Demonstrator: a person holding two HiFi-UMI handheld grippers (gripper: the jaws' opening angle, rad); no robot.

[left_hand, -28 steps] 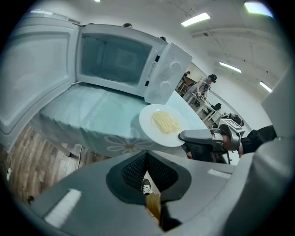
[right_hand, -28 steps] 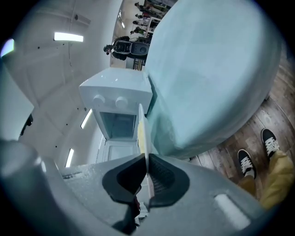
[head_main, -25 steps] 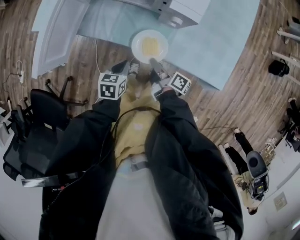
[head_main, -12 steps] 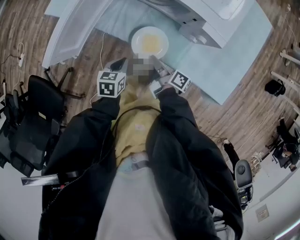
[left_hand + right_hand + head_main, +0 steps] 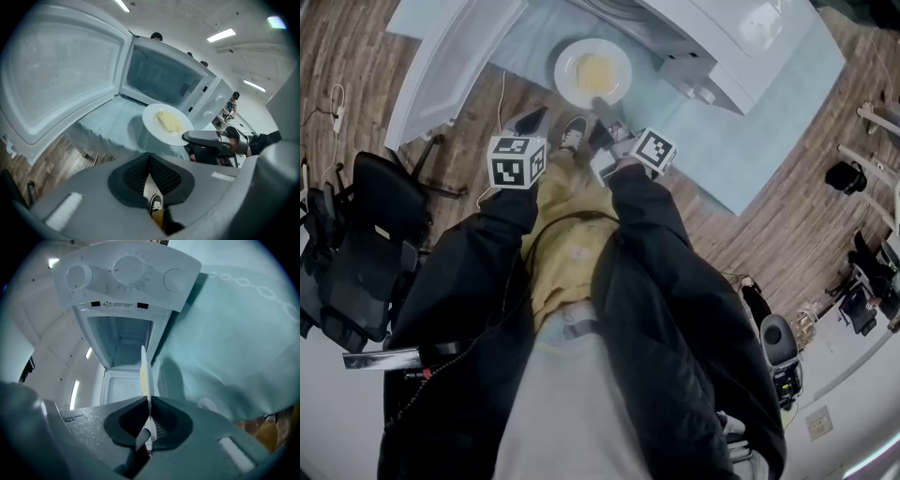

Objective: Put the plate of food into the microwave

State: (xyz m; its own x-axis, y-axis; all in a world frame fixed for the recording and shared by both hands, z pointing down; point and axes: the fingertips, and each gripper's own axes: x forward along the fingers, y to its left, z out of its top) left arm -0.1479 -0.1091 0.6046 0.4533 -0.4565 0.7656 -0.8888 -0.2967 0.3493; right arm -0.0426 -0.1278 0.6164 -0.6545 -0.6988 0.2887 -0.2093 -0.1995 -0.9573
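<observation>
Plate of food (image 5: pixel 592 72) held by its rim in closed jaws of right gripper (image 5: pixel 600 107), facing the open microwave (image 5: pixel 705 34). Left gripper (image 5: pixel 150 158) pressed together, empty.

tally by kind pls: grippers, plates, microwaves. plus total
Grippers: 2 (left gripper shut and empty; right gripper shut on the plate rim)
Plates: 1 (plate, with food on it)
Microwaves: 1 (microwave, door open)
Total: 4
</observation>
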